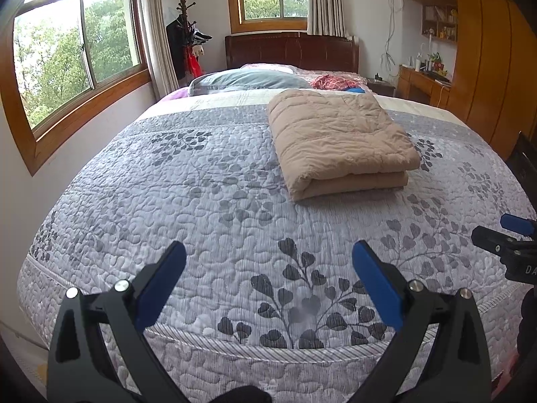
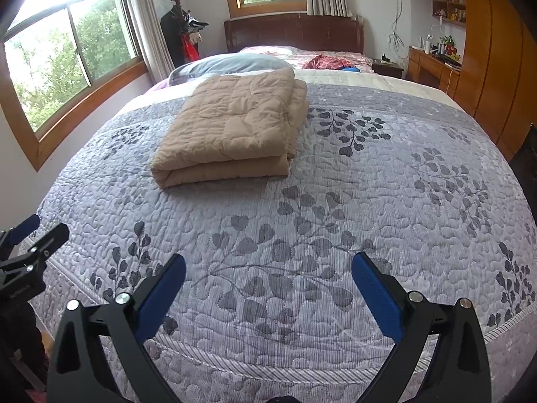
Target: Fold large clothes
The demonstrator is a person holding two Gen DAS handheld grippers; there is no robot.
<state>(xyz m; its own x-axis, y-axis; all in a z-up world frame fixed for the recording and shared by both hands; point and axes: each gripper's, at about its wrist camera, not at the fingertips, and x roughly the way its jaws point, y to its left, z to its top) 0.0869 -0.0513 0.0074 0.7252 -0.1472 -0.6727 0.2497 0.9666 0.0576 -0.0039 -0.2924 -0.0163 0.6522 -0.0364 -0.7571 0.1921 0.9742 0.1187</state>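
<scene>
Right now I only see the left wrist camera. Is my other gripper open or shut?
Observer: The right gripper is wide open, holding nothing, above the bedspread.
Operator: And the tan blanket, what's on its right side?
Observer: From the right wrist camera, its right side shows stacked folded layers, one on top of another.
</scene>
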